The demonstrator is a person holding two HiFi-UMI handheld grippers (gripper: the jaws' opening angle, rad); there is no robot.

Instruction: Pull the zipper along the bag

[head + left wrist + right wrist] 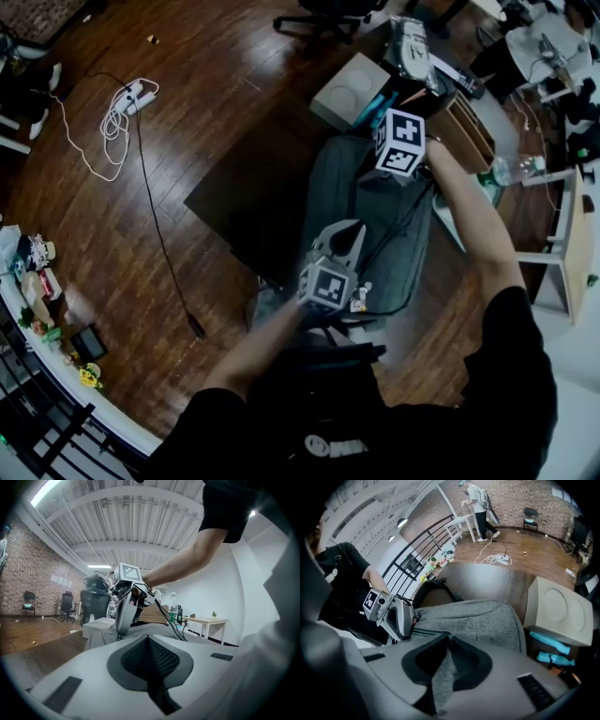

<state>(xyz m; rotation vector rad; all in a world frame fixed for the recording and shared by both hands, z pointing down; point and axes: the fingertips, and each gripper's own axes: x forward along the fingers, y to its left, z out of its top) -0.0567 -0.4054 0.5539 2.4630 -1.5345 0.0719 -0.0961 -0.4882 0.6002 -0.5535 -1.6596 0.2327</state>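
Grey bag (328, 187) lying lengthwise on a dark low table (234, 187), its near end toward me. I have the left gripper (149, 638) at the bag's near end, resting low on the fabric; its tongs are pressed together, and from its own view I cannot tell whether any cloth is caught between them. The right gripper (450, 638) comes steeply down on the bag's far half, tips pinched in on the zipper (425, 632), a dark line running along the bag's top from those tips back toward the left gripper; the pull tab itself is too small for me to see. Black cables trail across the bag between the two grippers. Beyond the bag's far end stands a pale box (349, 89).
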